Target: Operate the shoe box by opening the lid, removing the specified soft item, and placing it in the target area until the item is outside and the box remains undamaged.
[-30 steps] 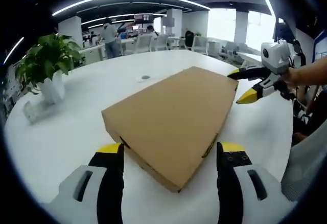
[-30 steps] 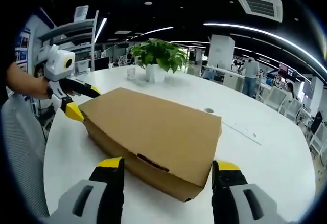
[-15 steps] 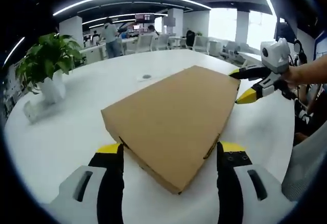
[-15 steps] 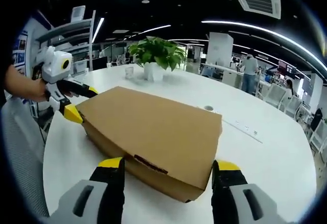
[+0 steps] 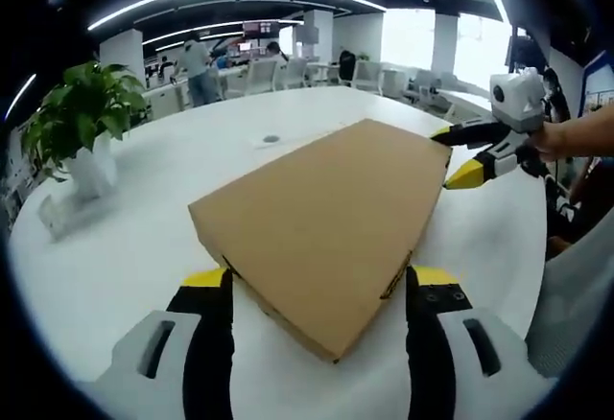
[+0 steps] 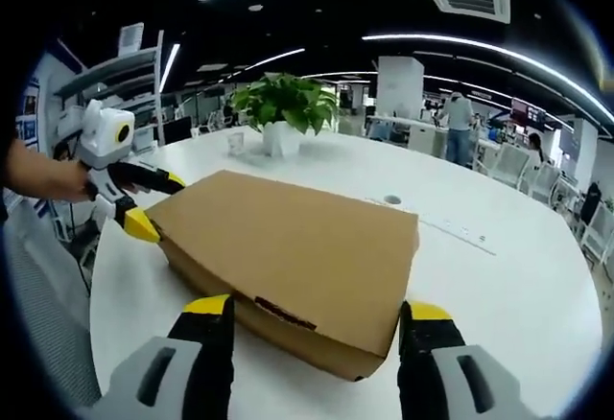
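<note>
A: Where is the box?

B: Flat on the white table, lid down. In the left gripper view it lies slantwise, one corner reaching in between that gripper's own jaws.

A: And the left gripper?

B: Jaws spread wide, nothing held. The box corner sits in the gap; I can't tell whether either yellow tip touches the cardboard.

A: The right gripper?

B: Also spread wide and holding nothing, at the opposite corner. In the left gripper view it comes in from the right, a hand behind it, one jaw above the far corner's top edge and one below it. The left gripper stands the same way in the right gripper view, astride its corner.

A: Anything else on the table?

B: A plant in a white pot, well apart from the box.
</note>
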{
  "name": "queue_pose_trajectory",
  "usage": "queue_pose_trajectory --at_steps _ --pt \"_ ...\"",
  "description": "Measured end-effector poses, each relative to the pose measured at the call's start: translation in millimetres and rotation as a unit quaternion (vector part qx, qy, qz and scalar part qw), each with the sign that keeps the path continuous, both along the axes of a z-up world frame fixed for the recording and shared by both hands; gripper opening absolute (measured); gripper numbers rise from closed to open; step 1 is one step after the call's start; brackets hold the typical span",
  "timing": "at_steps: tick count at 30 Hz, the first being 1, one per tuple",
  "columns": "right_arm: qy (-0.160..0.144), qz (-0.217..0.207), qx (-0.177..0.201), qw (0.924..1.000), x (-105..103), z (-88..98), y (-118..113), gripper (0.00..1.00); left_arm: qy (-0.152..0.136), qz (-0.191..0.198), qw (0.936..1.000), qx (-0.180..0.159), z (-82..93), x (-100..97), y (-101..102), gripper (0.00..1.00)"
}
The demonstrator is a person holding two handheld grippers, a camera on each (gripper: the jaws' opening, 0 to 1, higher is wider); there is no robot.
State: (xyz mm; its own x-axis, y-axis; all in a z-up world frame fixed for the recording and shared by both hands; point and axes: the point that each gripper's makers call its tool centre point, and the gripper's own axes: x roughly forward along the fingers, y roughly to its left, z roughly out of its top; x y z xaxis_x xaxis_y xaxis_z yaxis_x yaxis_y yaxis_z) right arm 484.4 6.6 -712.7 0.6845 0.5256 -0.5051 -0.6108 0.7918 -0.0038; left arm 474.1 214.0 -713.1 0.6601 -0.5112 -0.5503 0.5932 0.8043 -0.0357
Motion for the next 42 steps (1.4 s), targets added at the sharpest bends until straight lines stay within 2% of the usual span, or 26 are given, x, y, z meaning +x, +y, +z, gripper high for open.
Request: queue_pose_trajectory --at_steps 10,18,30,42 --pt "-0.006 0.003 -0.025 0.9997 -9 -2.8 9 0.67 0.009 -0.020 0.9997 0.009 -0.1 0.2 10 0.72" --pt "-0.010 0.005 -0.047 0.9988 -19 -3.2 14 0.57 0.017 -0.046 0.9986 0.022 -0.8 0.6 23 0.71" --pt "-0.002 -0.003 -0.038 0.9993 -31 -2.0 37 0.56 0.028 -0.078 0.9954 0.048 -3.3 1.3 45 0.71" --pt "0.000 -0.004 -0.037 0.9993 -43 -1.4 62 0.55 0.034 -0.089 0.9930 0.069 -7.1 1.3 70 0.70"
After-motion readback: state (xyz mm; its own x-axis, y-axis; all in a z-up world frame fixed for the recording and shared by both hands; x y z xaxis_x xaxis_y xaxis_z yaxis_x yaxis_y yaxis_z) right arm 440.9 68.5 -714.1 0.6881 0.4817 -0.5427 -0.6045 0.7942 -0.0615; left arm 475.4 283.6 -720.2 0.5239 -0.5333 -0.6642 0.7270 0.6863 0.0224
